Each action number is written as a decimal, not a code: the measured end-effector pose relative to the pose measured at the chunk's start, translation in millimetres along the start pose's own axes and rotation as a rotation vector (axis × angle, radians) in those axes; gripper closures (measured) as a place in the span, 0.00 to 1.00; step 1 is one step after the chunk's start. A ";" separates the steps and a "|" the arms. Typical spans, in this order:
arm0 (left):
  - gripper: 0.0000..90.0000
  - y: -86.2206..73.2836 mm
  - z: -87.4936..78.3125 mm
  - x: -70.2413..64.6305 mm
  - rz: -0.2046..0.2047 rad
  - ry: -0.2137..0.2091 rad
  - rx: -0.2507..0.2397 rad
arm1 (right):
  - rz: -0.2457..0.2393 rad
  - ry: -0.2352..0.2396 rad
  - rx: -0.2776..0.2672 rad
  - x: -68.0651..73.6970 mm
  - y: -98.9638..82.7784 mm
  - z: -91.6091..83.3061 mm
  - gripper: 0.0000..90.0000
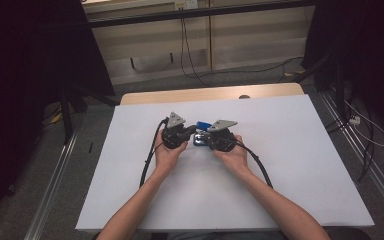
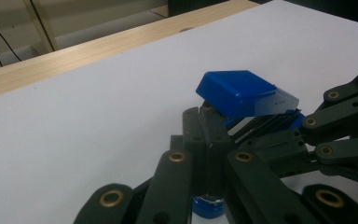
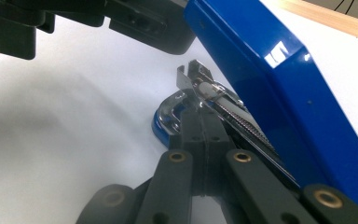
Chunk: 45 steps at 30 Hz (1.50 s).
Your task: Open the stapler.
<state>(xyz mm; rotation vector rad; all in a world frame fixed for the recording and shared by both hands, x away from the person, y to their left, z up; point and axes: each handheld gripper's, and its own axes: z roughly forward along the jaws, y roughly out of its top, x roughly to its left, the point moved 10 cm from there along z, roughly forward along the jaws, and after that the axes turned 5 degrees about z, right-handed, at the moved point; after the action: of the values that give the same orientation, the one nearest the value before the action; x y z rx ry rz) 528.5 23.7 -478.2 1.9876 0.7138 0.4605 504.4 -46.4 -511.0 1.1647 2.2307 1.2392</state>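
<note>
- A glossy blue plastic stapler [image 1: 202, 131] with a chrome staple rail lies near the middle of the white table [image 1: 290, 165], a little toward twelve o'clock from the centre in the high view, wedged between the two grippers.
- The stapler is swung open: its blue top cover [image 2: 237, 91] tilts up, while the blue base [image 3: 161, 128] rests on the white surface.
- The left gripper [image 1: 189, 133] sits at nine o'clock of the stapler, held in the person's left hand [image 1: 167, 152]. In the left gripper view its black jaws are pressed together, with the tips up against the underside of the raised cover; whether they pinch any part of it I cannot tell.
- The right gripper [image 1: 206, 136] sits at three o'clock of the stapler, in the right hand [image 1: 235, 155]. In the right gripper view its jaws are clenched flat together beside the metal staple rail [image 3: 233, 112], the tips just at the chrome front end; no part is clearly caught between them.
- A light wooden strip [image 1: 205, 94] borders the table at twelve o'clock.
</note>
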 end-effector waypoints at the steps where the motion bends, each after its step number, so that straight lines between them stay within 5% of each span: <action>1: 1.00 0.2 -0.1 -0.1 -0.001 0.000 -0.002 | -0.003 -0.001 0.001 0.1 0.0 0.0 1.00; 14: 1.00 1.0 -0.8 -0.8 -0.009 -0.005 -0.007 | -0.042 -0.046 -0.062 6.4 13.6 -4.9 1.00; 22: 1.00 0.8 -0.3 -0.4 -0.007 -0.007 -0.008 | -0.014 -0.078 -0.097 5.3 16.1 0.3 1.00; 45: 1.00 -4.0 5.1 4.4 -0.027 -0.010 0.002 | -0.013 -0.112 -0.110 2.3 16.7 2.9 1.00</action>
<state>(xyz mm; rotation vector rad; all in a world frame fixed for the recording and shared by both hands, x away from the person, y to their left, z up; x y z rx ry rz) 533.6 24.7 -484.0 1.9790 0.7343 0.4342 513.1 -38.2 -498.8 1.1462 2.0595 1.2428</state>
